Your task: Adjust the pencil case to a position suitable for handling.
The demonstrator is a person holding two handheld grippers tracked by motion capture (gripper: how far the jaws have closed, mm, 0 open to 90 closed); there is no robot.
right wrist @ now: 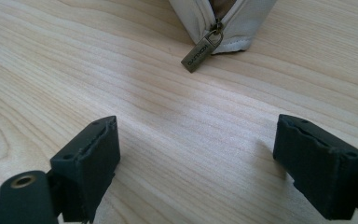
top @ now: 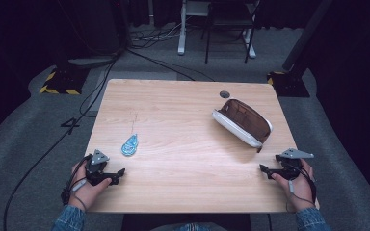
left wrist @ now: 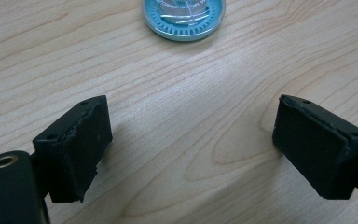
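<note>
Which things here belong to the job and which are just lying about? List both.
Job:
- small blue drop-shaped plastic case
- white zip pouch with brown lining, open
- left gripper, open
- right gripper, open

Lying about:
- black cables on grey floor
- white desk legs

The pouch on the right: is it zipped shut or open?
Open. The pouch gapes along its top, showing the brown lining, and its zipper pull hangs at the near end.

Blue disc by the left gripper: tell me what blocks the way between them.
Nothing visible does. Only bare table lies between the open left gripper and the blue disc, which lies flat just ahead of the jaws.
</note>
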